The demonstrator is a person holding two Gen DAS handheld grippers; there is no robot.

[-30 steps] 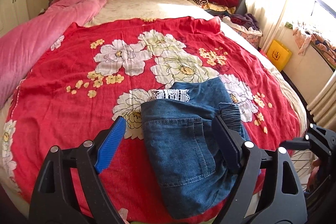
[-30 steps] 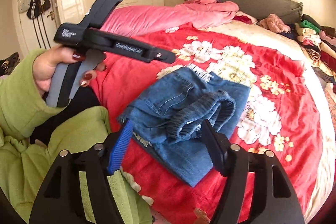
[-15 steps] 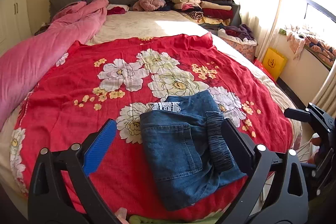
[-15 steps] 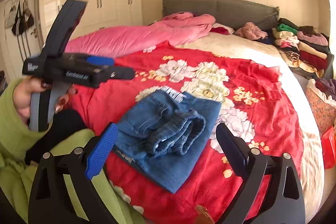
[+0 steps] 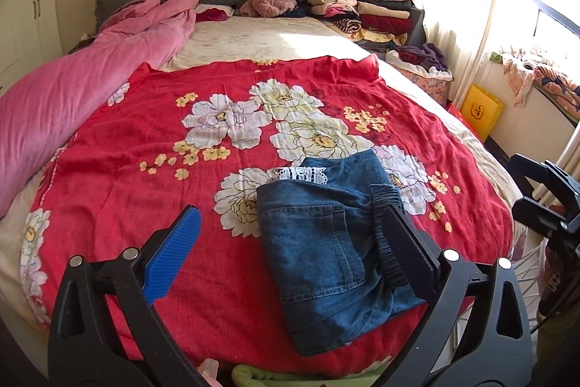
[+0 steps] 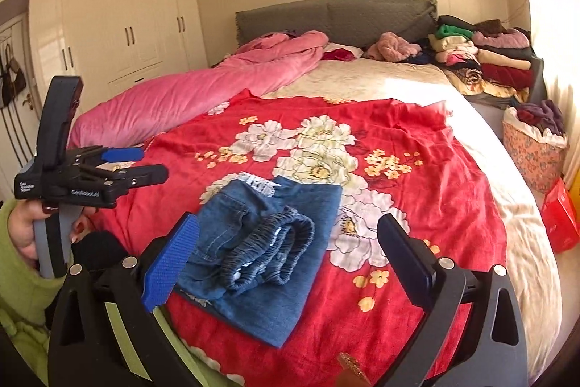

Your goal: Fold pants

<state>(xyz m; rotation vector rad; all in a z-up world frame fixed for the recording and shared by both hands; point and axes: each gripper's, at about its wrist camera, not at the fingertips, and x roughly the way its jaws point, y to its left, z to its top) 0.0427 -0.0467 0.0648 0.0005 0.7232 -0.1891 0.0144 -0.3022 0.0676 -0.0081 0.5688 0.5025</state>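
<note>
Denim pants lie folded into a compact, roughly rectangular bundle on the red floral blanket, near the foot edge of the bed. In the left wrist view a back pocket faces upward, a strip of white lace trim shows at the far edge of the bundle, and the gathered elastic waistband runs along its right side. In the right wrist view the same waistband is doubled over on top of the stack and sits slightly bunched, not pressed flat.

Left gripper: jaws spread wide, having just been opening; the bundle appears in the gap between them but lies on the blanket below, free of both pads. Right gripper: jaws likewise spread wide after just opening, with nothing pinched; its pads stand clear above the pants.

Task state, as judged: the folding appears essentially complete, since the garment is reduced to a small multi-layer packet and neither tool grips it. What may remain is minor: flattening the raised waistband, squaring the edges, or moving the packet toward the stack of folded clothes at the far right corner of the bed, beside the pink duvet; whether that is intended cannot be told
</note>
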